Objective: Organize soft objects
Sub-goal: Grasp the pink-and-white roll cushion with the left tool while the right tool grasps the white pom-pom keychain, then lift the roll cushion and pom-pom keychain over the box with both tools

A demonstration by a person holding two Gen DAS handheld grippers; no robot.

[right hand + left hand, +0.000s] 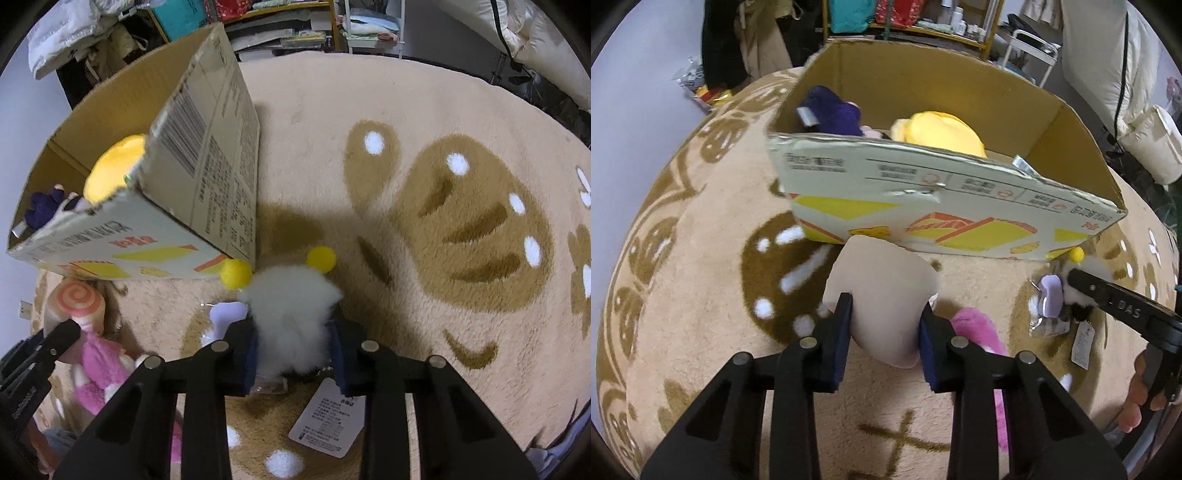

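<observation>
My left gripper (pixel 884 325) is shut on the beige head of a pink plush doll (pixel 886 295), held just in front of the cardboard box (pixel 923 206); the doll also shows in the right wrist view (pixel 96 354) with a swirl on its face. My right gripper (pixel 293 336) is shut on a white fluffy toy (pixel 291 314) with yellow pom-poms, low over the rug by the box corner; it shows in the left wrist view (pixel 1078 295) too. Inside the box lie a yellow plush (pixel 938 131) and a purple plush (pixel 831 112).
A beige rug with brown patterns (pixel 443 221) covers the floor. A paper tag (pixel 327 421) and a lilac packaged item (pixel 1051 299) lie under the white toy. Shelves (pixel 923 22), bedding (pixel 1108 55) and clutter stand behind the box.
</observation>
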